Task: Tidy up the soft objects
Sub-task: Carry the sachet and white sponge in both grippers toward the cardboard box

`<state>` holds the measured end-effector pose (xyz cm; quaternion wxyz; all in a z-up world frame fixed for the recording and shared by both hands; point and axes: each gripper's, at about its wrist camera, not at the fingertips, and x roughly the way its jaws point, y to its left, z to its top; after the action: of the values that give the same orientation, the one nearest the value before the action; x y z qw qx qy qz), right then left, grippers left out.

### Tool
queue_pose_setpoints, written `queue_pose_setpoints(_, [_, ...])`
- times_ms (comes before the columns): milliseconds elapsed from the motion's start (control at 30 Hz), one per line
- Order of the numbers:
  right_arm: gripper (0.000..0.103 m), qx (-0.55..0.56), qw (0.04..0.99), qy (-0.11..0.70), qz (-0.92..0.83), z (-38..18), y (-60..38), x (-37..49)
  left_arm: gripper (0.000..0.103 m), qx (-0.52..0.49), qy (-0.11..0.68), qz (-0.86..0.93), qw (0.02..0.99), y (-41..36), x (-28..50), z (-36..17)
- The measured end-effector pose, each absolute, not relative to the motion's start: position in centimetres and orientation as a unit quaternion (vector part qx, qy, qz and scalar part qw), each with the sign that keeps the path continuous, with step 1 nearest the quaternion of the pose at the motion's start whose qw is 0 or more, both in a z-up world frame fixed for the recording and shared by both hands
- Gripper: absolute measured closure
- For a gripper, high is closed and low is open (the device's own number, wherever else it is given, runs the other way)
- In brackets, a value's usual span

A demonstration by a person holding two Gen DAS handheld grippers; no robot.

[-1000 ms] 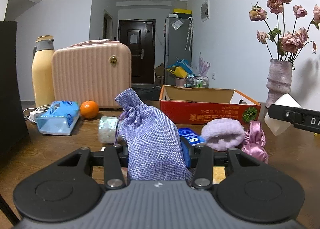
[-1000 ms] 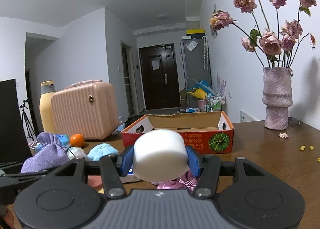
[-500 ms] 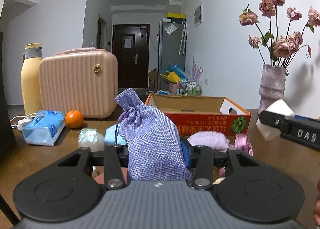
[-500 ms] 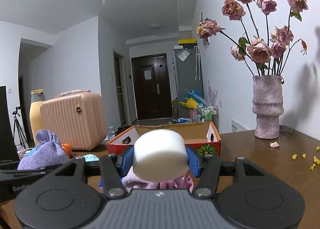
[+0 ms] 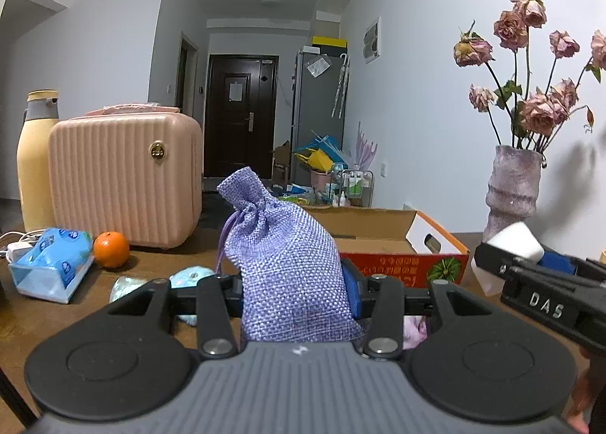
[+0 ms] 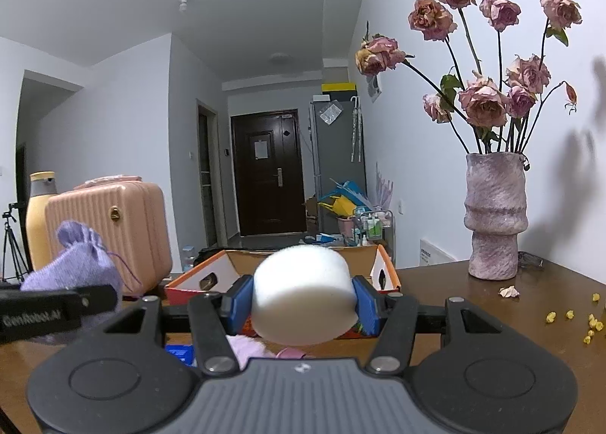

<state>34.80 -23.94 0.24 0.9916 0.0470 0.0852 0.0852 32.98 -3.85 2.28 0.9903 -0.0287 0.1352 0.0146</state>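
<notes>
Both carried nearer box [image 6: 382, 267] since earlier frame. Left claw [image 5: 291, 292] clamped on pouch [image 5: 284, 263], right claw [image 6: 303, 303] clamped on sponge [image 6: 305, 297]; mid-transport above surface [image 6: 492, 305]. Next: over box, release.

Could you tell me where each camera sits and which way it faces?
Left wrist: behind the left gripper, facing the cardboard box; its jaws hold the purple pouch.
Right wrist: behind the right gripper, facing the same way; its jaws hold the white sponge.
Shared: box, pouch, sponge, pink suitcase, vase, and each other's gripper.
</notes>
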Motion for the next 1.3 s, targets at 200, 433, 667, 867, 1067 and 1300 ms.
queue_pose_setpoints(200, [0.048, 0.054, 0.992, 0.083, 0.078, 0.5, -24.4, 37.0, 0.058, -0.036, 0.129, 0.015, 0.991, -4.0, 35.1, 2.8])
queue_pose_setpoints(433, [0.048, 0.052, 0.992, 0.089, 0.077, 0.5, -24.6, 39.2, 0.058, -0.033, 0.130, 0.009, 0.991, -4.2, 37.6, 3.0])
queue_pose_setpoints(667, [0.048, 0.056, 0.991, 0.090, 0.078, 0.6, -24.5, 41.3, 0.058, -0.029, 0.127, 0.004, 0.991, -4.4, 39.5, 3.6])
queue_pose_setpoints(867, [0.048, 0.058, 0.991, 0.088, 0.078, 0.9, -24.5, 43.2, 0.058, -0.023, 0.124, 0.004, 0.992, -4.8, 41.6, 4.2])
queue_pose_setpoints(1067, [0.048, 0.054, 0.992, 0.090, 0.072, 0.8, -24.3, 45.7, 0.058, -0.019, 0.125, 0.001, 0.992, -5.2, 44.1, 4.6])
queue_pose_setpoints(1300, [0.048, 0.054, 0.992, 0.093, 0.070, 0.8, -24.2, 48.7, 0.058, -0.016, 0.131, 0.004, 0.991, -5.3, 47.2, 4.7])
